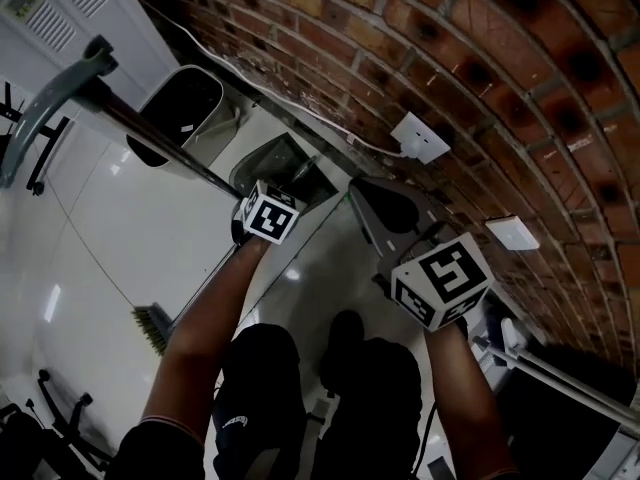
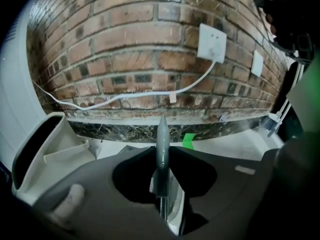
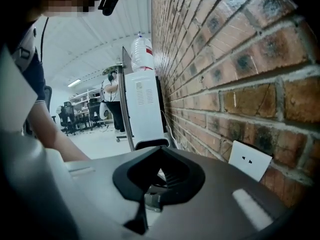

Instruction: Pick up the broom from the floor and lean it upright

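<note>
Though hidden overhead, left gripper (image 2: 161, 160) clamps broom handle (image 2: 161, 136); right gripper (image 3: 160, 153) has jaws together.

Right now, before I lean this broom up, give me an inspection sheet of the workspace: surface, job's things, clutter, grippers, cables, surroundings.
Surface: glossy white floor; green tape mark by the skirting.
Job's things: broom, bristle end down, handle tip pointing toward the wall.
Clutter: white bin; what looks like a long-handled dustpan beside it.
Grippers: left gripper, fingers closed on the broom handle; right gripper, fingers together, nothing seen between them.
Cables: white cable running from the wall socket along the bricks.
Surroundings: brick wall; water dispenser; a person far off.
</note>
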